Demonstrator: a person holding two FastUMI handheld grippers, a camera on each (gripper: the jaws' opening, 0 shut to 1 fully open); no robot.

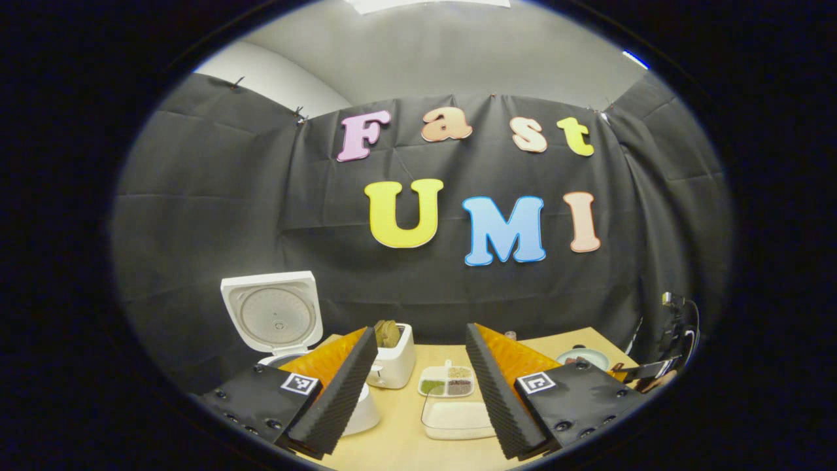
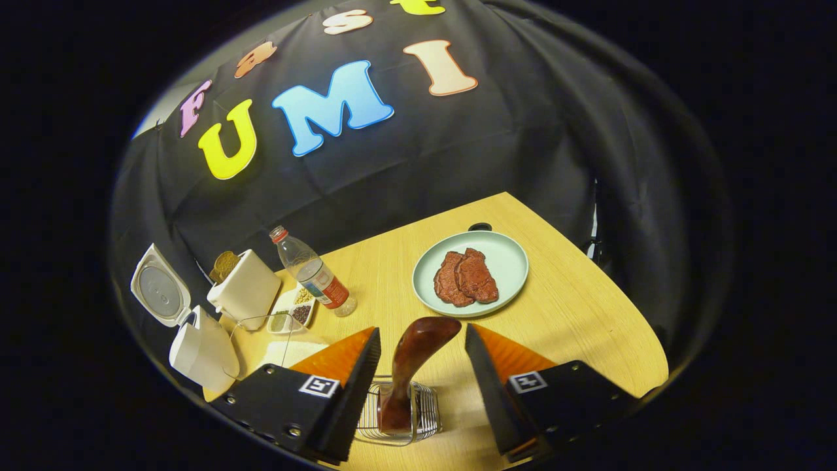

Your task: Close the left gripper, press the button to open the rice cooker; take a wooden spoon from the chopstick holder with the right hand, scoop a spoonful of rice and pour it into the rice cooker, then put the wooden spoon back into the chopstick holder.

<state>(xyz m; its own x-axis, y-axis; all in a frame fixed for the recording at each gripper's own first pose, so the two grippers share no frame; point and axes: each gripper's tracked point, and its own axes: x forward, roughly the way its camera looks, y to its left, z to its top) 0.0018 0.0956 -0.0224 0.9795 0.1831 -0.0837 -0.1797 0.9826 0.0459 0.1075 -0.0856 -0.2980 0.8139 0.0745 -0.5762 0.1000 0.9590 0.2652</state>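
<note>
The white rice cooker (image 1: pixel 358 411) stands open, its lid (image 1: pixel 274 314) upright, with the body partly hidden behind my left gripper's left finger. My left gripper (image 1: pixel 420 332) is open and holds nothing, above the near table. A clear box of white rice (image 1: pixel 458 417) lies just ahead of it. In the right gripper view a dark wooden spoon (image 2: pixel 418 343) stands in a wire chopstick holder (image 2: pixel 425 412). My right gripper (image 2: pixel 422 330) is open, one finger on each side of the spoon and clear of it. The open cooker (image 2: pixel 199 353) and rice box (image 2: pixel 268 343) sit far left.
A white toaster (image 1: pixel 392 358) holding bread and a small divided dish of seasonings (image 1: pixel 448 381) stand behind the rice box. A plastic bottle (image 2: pixel 314 271) is upright near the dish. A pale green plate with meat (image 2: pixel 507 261) lies mid-table. The table's edge curves at right.
</note>
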